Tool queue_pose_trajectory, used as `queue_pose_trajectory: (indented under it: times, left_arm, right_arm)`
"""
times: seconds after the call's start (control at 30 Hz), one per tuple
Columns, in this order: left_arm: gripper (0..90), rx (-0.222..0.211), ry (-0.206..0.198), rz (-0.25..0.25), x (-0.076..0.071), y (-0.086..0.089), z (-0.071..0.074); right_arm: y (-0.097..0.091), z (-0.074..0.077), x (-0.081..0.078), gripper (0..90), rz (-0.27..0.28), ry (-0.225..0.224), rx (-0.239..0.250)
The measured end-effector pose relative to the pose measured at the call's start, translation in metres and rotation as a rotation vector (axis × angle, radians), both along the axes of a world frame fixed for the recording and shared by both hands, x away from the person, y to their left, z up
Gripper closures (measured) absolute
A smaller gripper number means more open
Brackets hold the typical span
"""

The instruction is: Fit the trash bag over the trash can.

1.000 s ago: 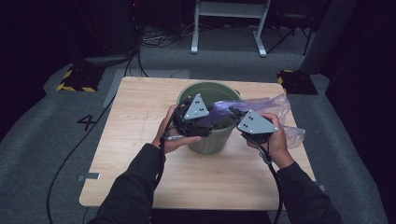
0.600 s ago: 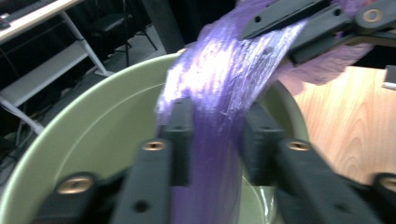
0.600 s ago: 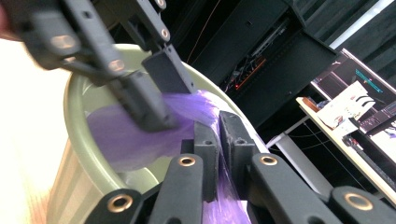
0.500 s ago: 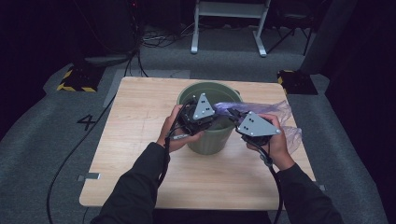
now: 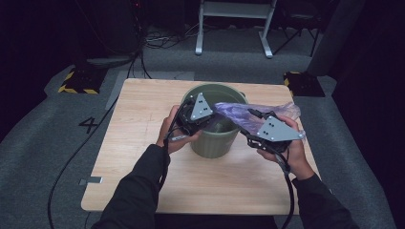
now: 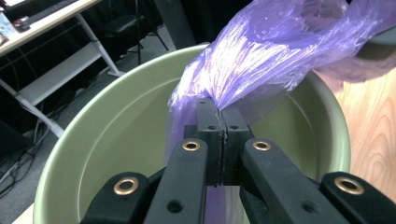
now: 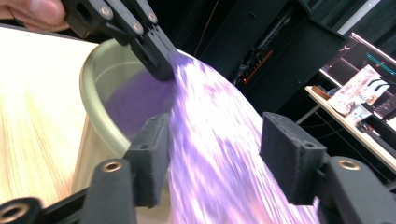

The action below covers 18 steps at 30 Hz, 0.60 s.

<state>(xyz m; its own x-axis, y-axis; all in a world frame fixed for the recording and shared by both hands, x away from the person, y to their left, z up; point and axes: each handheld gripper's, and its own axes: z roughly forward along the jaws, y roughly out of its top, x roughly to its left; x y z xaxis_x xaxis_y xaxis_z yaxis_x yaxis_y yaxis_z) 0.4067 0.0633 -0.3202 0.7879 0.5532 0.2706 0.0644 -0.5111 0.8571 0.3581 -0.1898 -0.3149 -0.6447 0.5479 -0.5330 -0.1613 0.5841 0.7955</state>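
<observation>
The left gripper [image 6: 218, 135] pinches the purple bag [image 6: 261, 60] over the green bin [image 6: 116, 135]. The bag stretches right, through the right gripper's [image 7: 212, 158] just-opened jaws.

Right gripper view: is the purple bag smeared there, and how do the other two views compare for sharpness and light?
Right gripper view: purple bag streaked with motion blur, wood overexposed. Left gripper view: crisp, with white glare on the film. High view: dim surroundings, soft detail, table evenly lit.

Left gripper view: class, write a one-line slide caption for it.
Left gripper shut on a purple plastic bag above the open green bucket.
</observation>
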Motion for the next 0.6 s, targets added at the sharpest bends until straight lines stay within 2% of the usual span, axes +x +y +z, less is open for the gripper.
queue_pose_trajectory:
  times: [0.2,0.33,0.47,0.6]
  left_arm:
    - [89.0,-0.008,0.015,0.011,0.005,0.013,-0.002]
    - [88.9,-0.024,0.034,0.016,0.010,0.020,-0.006]
    - [88.7,-0.035,0.046,0.022,0.013,0.024,-0.009]
    - [86.5,-0.049,0.050,0.023,0.014,0.024,-0.010]
  right_arm:
    - [-0.021,-0.006,-0.009,37.8,-0.019,0.026,-0.009]
    - [-0.032,-0.014,-0.011,39.9,-0.042,0.036,-0.020]
    - [-0.043,-0.021,-0.011,63.1,-0.084,0.036,-0.027]
    - [-0.047,-0.024,-0.008,80.2,-0.107,0.034,-0.015]
